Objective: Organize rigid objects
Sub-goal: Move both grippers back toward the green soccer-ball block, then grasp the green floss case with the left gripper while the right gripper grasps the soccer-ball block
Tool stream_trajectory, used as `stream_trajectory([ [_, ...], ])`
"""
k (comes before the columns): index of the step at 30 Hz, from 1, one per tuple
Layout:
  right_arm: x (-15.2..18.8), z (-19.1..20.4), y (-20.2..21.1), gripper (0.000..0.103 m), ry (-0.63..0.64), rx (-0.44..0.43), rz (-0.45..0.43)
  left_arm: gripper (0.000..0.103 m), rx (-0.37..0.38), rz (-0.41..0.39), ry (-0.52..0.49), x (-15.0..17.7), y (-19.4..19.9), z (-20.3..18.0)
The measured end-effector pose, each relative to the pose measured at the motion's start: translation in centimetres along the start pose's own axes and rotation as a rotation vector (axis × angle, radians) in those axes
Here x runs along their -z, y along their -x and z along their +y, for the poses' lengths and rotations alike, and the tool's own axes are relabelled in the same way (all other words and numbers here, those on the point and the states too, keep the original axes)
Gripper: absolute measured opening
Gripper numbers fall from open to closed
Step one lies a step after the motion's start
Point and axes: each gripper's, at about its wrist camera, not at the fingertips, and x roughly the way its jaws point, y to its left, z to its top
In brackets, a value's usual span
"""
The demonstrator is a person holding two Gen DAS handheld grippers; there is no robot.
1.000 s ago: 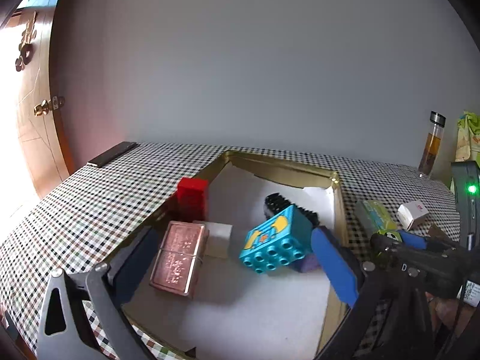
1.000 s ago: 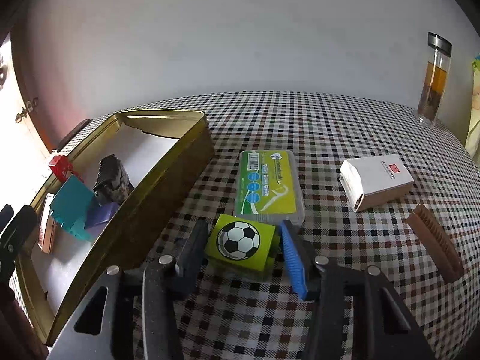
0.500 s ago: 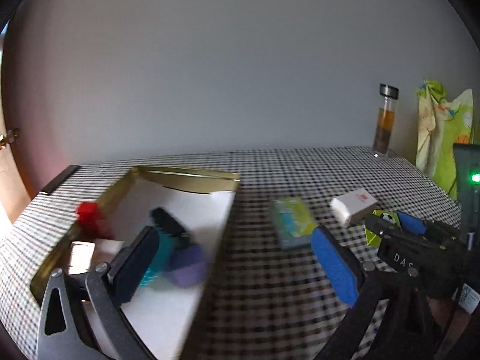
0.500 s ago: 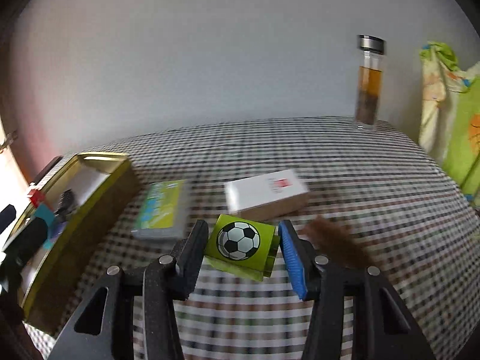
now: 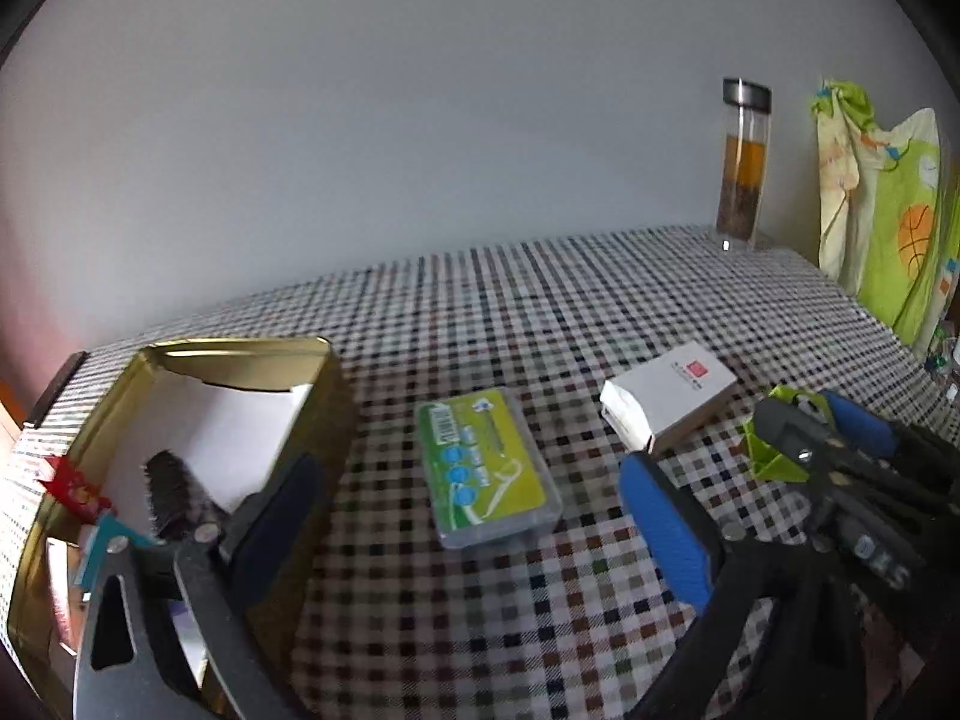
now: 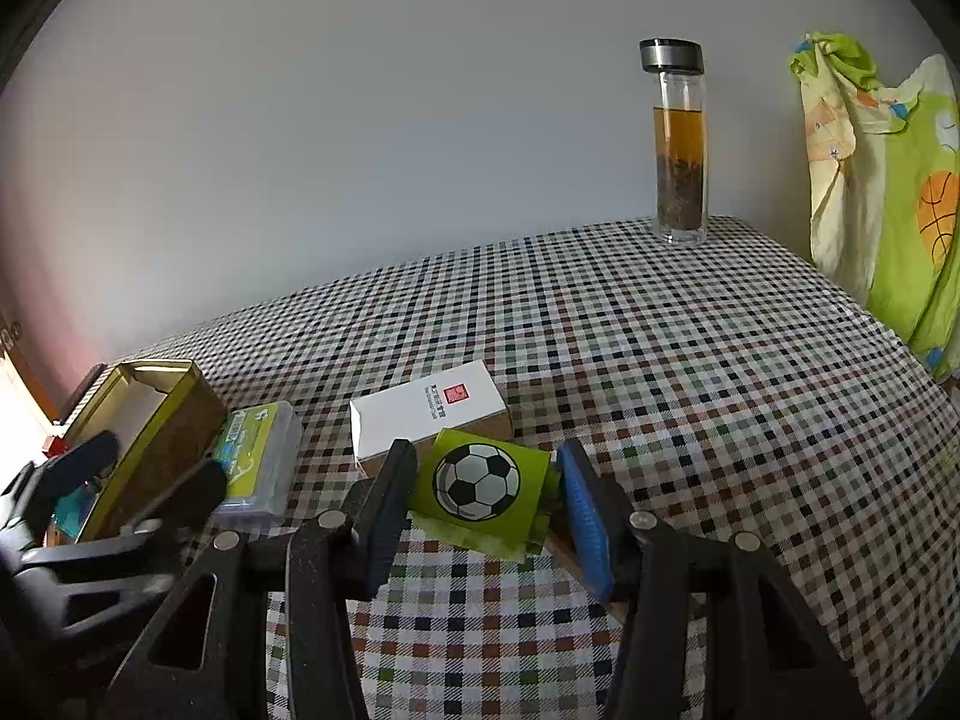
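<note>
My left gripper (image 5: 474, 534) hovers over the checked tablecloth. The green floss box (image 5: 489, 474) lies between its fingers, and its jaws are closing without touching the box. The gold tin (image 5: 336, 396) stands to its left and holds a red block (image 5: 72, 489), a black brush (image 5: 174, 492) and a teal block (image 5: 102, 546). My right gripper (image 6: 486, 510) is shut on the green football block (image 6: 480, 486), held just above the cloth in front of a white carton (image 6: 432, 414).
A glass bottle of amber liquid (image 6: 678, 138) stands at the table's far edge by the wall. A green and yellow cloth (image 6: 888, 198) hangs off the right side. The white carton (image 5: 672, 396) lies right of the floss box.
Both grippers moved right, away from the tin. The left gripper left the tin's inside and now straddles the floss box. The right gripper carried the football block past the floss box to the white carton.
</note>
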Motion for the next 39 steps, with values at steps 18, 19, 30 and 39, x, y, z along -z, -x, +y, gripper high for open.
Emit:
stream_trajectory([
  [18, 0.2, 0.6, -1.1, 0.052, 0.038, 0.008, 0.050, 0.056, 0.095, 0.187, 0.062, -0.2, -5.0, 1.2],
  [19, 0.2, 0.6, -1.1, 0.052, 0.038, 0.008, 0.047, 0.055, 0.088, 0.185, 0.054, -0.1, -4.9, 1.1],
  [30, 0.1, 0.5, -0.6, 0.052, 0.035, 0.007, 0.013, 0.055, 0.068, 0.102, 0.028, 0.2, -2.3, 0.8],
  [39, 0.5, 0.9, 1.3, 0.052, 0.048, -0.033, -0.100, 0.055, 0.012, -0.052, 0.012, 0.4, 0.8, 0.8],
])
